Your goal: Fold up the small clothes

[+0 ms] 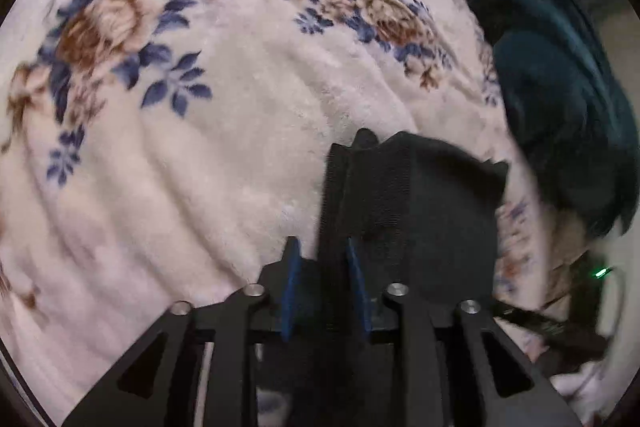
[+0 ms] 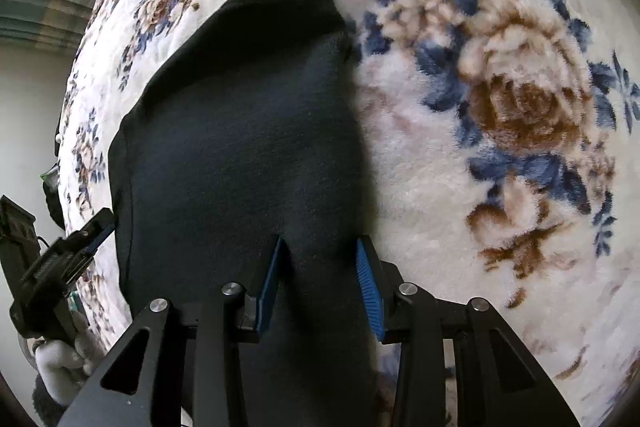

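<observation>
Nearest the lens, blue pads of the right gripper (image 2: 320,247) set around a fold of the black garment (image 2: 240,131), cloth bunched between them; looks pinched, though a little slack shows beside the right pad. Garment running straight ahead from that gripper, long axis pointing away toward a narrow far tip, draped over the flowered blanket (image 2: 500,187). Off to the left in the same view, the left gripper (image 2: 94,227) at the garment's left edge, closed onto it as far as can be told.

From the left wrist view, left gripper (image 1: 324,251) clamped on an edge of the black garment (image 1: 420,195), which bulges up and to the right of the pads. Blurred frame, so finer detail unclear.

Likely step: both grippers on the near end, ready to carry it forward over the far tip. Right gripper more squarely on the long axis.

Count: one black garment in hand, two grippers, one blanket, one dark teal cloth (image 1: 560,87) lying beyond, well apart.
</observation>
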Tool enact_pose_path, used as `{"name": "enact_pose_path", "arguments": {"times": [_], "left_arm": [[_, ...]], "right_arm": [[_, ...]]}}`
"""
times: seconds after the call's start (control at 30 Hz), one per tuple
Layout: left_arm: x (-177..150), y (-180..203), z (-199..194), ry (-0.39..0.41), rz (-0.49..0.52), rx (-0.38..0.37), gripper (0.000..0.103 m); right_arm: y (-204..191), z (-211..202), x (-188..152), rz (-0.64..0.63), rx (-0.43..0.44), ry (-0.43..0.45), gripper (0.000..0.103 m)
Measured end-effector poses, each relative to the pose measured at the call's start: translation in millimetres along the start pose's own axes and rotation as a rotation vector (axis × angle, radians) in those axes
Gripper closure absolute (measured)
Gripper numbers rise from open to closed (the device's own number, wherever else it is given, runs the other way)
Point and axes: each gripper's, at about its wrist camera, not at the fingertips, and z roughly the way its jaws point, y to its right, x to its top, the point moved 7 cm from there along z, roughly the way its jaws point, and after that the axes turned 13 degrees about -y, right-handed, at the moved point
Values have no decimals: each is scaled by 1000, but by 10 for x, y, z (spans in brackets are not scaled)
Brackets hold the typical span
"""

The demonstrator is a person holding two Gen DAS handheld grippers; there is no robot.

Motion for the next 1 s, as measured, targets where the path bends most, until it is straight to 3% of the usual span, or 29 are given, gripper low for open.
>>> {"name": "enact_pose_path", "arguments": {"times": [0.03,0.1,0.13,0.27,0.4,0.43,0.53,0.63,0.7,0.73,0.8,0.9,0.97,1.0], "left_arm": [[-21,-3,-49,6,-10,-19,53],[-78,-8,-109,30,-14,-17,37],[-120,1,-81,19,-8,-25,37],[-301,89,310,-99,36,37,37],[-442,268,466,-111,137,83,39],[-452,297,465,-96,147,87,49],[-470,391,364,-74,139,-19,78],[-473,345,235,-76,30,-293,79],[-454,125,284,-103,-116,-543,78],[-458,-61,375,-116,-212,-598,78],[-458,-271,496,-137,-273,-591,72],[-438,-92,425,-143,-193,-542,56],[-443,65,407,-125,-148,-515,56],[-442,157,406,-114,-136,-545,55]], "right_arm": [[-3,-9,-7,-1,3,-4,62],[5,-22,-57,5,6,-4,51],[18,-24,-70,10,13,-5,45],[98,85,-143,39,17,-43,43],[120,148,-211,60,56,-49,43],[122,159,-216,61,59,-46,43],[129,179,-236,70,65,-39,43],[104,180,-241,67,71,-42,43],[101,172,-237,63,69,-43,43],[89,181,-242,62,73,-49,43],[89,171,-281,68,90,-60,43],[61,168,-293,59,69,-63,43],[48,179,-292,48,65,-64,43],[41,184,-296,36,65,-61,43]]}}
